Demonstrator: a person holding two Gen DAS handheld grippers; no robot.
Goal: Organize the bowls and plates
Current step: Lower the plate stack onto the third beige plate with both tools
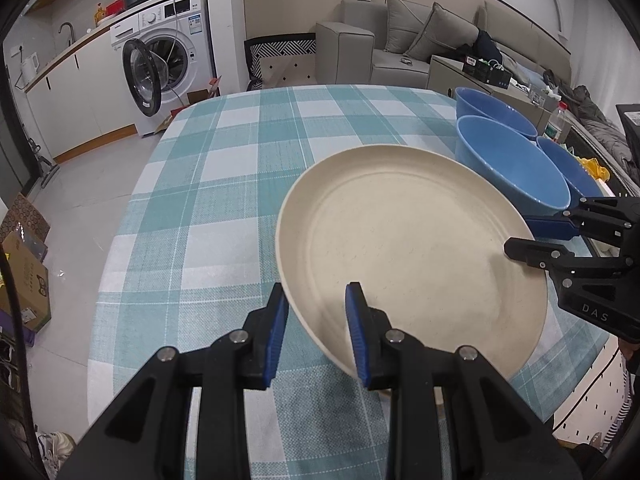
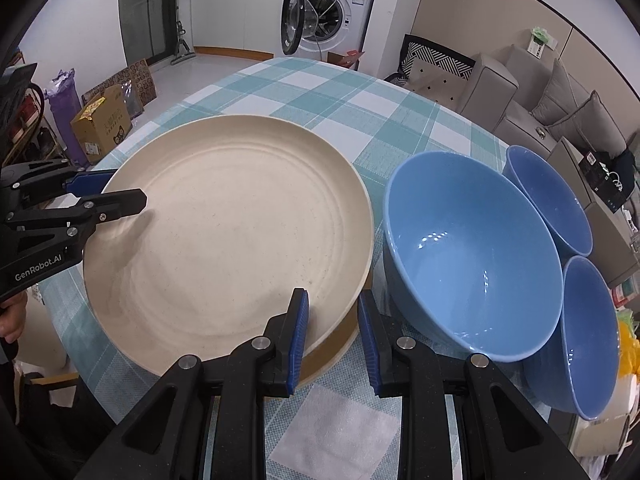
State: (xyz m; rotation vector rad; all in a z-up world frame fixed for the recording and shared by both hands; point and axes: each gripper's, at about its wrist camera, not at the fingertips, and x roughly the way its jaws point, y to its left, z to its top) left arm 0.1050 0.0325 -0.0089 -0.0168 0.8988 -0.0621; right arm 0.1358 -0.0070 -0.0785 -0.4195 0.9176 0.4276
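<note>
A large cream plate (image 1: pixel 404 240) (image 2: pixel 228 232) hangs tilted just above the teal checked tablecloth (image 1: pixel 224 184), held by both grippers on opposite rims. My left gripper (image 1: pixel 316 308) is shut on its near-left rim and shows at the left of the right wrist view (image 2: pixel 124 190). My right gripper (image 2: pixel 333 312) is shut on the rim beside the bowls and shows at the right of the left wrist view (image 1: pixel 520 236). The edge of a second cream plate (image 2: pixel 340 344) peeks out beneath the held one. Three blue bowls (image 2: pixel 472 256) (image 2: pixel 548 200) (image 2: pixel 588 336) stand close together right of the plate.
The nearest bowl almost touches the held plate's rim. A washing machine (image 1: pixel 168 52) with its door open, a grey sofa (image 1: pixel 400 40) and cardboard boxes (image 2: pixel 104 120) on the floor surround the table. A bottle (image 1: pixel 560 120) stands behind the bowls. A hand (image 2: pixel 12 316) grips the left tool.
</note>
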